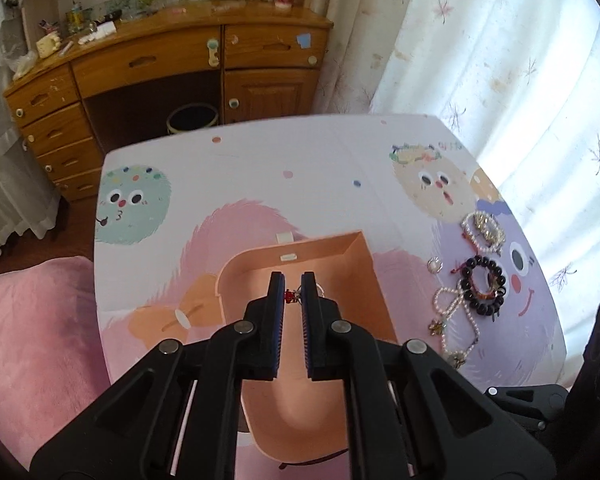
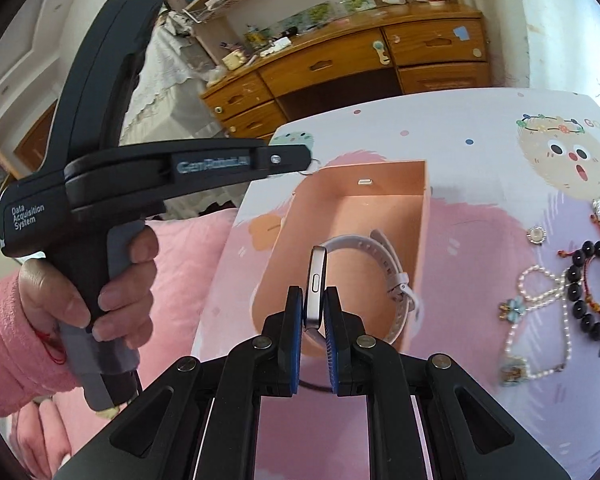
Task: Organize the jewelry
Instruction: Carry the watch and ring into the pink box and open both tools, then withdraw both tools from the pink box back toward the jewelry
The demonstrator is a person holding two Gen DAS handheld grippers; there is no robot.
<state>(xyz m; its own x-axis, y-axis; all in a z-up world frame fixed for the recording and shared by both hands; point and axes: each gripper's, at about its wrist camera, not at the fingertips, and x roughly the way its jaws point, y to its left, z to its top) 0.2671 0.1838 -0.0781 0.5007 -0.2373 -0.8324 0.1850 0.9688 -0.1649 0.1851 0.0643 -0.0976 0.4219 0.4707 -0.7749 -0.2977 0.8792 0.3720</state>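
An open peach-coloured box sits on the cartoon-printed table. My left gripper hangs over the box, its fingers close together on a small trinket with a red bead and a thin ring. My right gripper is shut on the silver case of a white-strapped watch, held over the near end of the box. Loose jewelry lies to the right: a dark bead bracelet, a pearl necklace and a pearl bracelet.
The table has its far edge near a wooden desk and a curtain on the right. A pink cushion lies left of the table. A small round brooch lies by the necklace.
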